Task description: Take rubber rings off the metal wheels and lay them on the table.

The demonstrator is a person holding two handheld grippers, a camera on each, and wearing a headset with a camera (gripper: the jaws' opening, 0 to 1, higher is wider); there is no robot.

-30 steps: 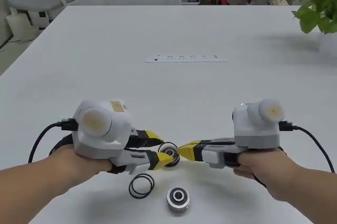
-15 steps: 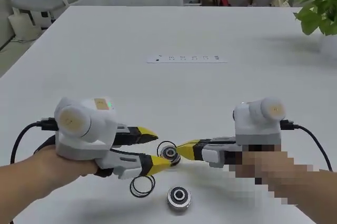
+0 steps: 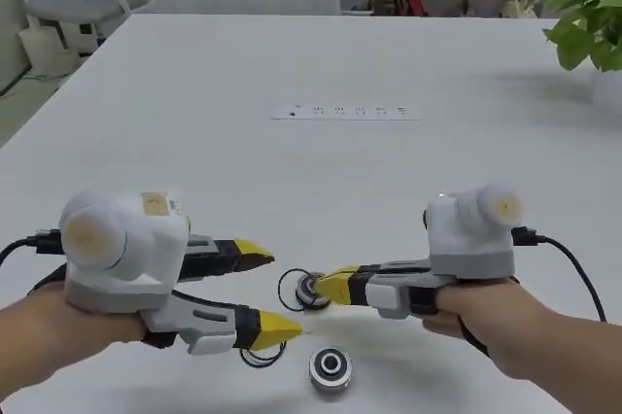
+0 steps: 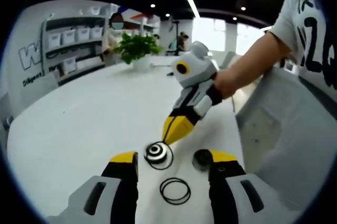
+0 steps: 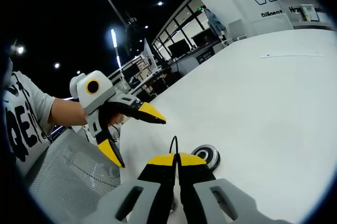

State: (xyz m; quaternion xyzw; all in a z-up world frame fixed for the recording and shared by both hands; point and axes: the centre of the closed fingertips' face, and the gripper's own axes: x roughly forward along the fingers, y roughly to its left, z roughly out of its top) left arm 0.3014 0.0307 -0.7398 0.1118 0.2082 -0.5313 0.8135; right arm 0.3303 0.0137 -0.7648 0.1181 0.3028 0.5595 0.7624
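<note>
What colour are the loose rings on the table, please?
Black rings, clearest in the left gripper view.

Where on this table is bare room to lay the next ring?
Bare table stretches from the power strip down to the left gripper and right gripper, pinching a rubber ring, and beyond the strip. Crowded: near edge, with first wheel, second wheel and laid rings.

One metal wheel sits within a loose black rubber ring. A second wheel lies flat on the surface, just beside the detached rings.
</note>
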